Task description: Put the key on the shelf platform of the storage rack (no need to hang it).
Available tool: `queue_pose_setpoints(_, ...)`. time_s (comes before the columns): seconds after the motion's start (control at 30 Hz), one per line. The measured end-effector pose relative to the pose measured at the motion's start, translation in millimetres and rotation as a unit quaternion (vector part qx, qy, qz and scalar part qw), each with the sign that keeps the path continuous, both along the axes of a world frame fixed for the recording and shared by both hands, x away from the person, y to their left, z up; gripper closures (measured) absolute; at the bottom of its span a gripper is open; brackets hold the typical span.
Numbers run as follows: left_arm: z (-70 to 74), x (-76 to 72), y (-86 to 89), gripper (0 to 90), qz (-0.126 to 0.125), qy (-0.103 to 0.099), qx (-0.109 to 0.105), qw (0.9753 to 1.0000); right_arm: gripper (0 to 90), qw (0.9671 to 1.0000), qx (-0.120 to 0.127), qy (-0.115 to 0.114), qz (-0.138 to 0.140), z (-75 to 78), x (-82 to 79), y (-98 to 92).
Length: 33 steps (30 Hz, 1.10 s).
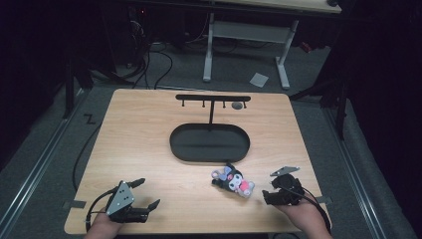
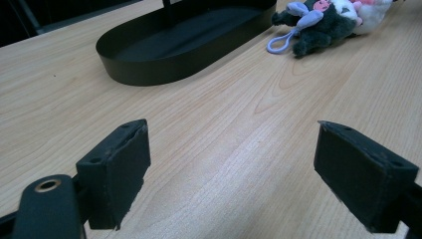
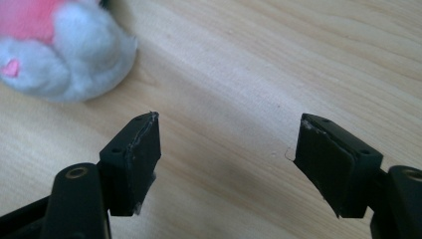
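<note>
Both tongs spread wide, nothing between the black jaws. Right tongs low over the pale wooden bench, just beside the small dark plush toy with pink-and-white head and lilac loop; in the right gripper view, white-and-pink fluff up at the left, off the line of the jaws. Left tongs near the front left corner, well apart from the toy, aimed across the boards toward the black oval metal tray and the plush lying beyond it.

Likely step in hand: reaching for the toy with the right tongs. Best done by swinging the jaws leftward until the soft body sits squarely between them, then lowering almost to the wood before closing. Better to pinch the plump middle than the thin loop or an ear, since fluff gives and slips. Gentle squeeze enough; soft stuff deforms.

Right hand coming in from the near edge, wrist low, gripper angled inward toward the toy. Left hand likewise at the edge, gripper level and resting close to the surface, grey three-cornered plate uppermost. Black T-shaped hook rack upright behind the tray, untouched.
</note>
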<state>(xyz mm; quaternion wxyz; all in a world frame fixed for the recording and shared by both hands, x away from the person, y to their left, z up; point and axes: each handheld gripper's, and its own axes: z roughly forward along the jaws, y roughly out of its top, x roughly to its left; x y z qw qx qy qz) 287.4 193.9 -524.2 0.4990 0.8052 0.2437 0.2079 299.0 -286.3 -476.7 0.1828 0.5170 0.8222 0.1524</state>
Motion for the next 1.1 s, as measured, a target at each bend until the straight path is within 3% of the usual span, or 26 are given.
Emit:
queue_pose_setpoints(0.27,0.0,-0.2,-0.4,15.1,0.000,0.000,0.002,1.0000,25.7,0.9972,-0.039,0.053,0.036,7.4,4.3,10.0)
queue_pose_setpoints(0.43,-0.1,0.0,-0.4,15.1,-0.001,0.001,0.001,1.0000,22.0,0.9917,-0.062,0.099,0.053,10.2,8.3,18.5)
queue_pose_setpoints(0.5,-0.1,0.0,-0.5,15.1,-0.001,0.001,0.001,1.0000,19.3,0.9875,-0.074,0.119,0.072,10.8,9.3,24.1)
queue_pose_setpoints(0.6,0.0,0.2,-0.4,15.1,-0.003,0.002,0.002,1.0000,18.2,0.9857,-0.078,0.125,0.083,12.5,10.8,30.3)
queue_pose_setpoints(0.8,0.0,-0.2,-0.5,15.1,-0.004,0.001,0.003,1.0000,16.0,0.9851,-0.059,0.139,0.082,20.7,21.1,46.1)
queue_pose_setpoints(1.0,-0.1,0.9,-0.8,15.1,-0.006,0.005,0.003,1.0000,15.1,0.9783,-0.076,0.144,0.128,19.3,24.6,61.6)
queue_pose_setpoints(1.1,-0.1,1.0,-0.9,15.1,-0.006,0.005,0.003,1.0000,14.6,0.9779,-0.073,0.137,0.140,18.0,27.8,68.4)
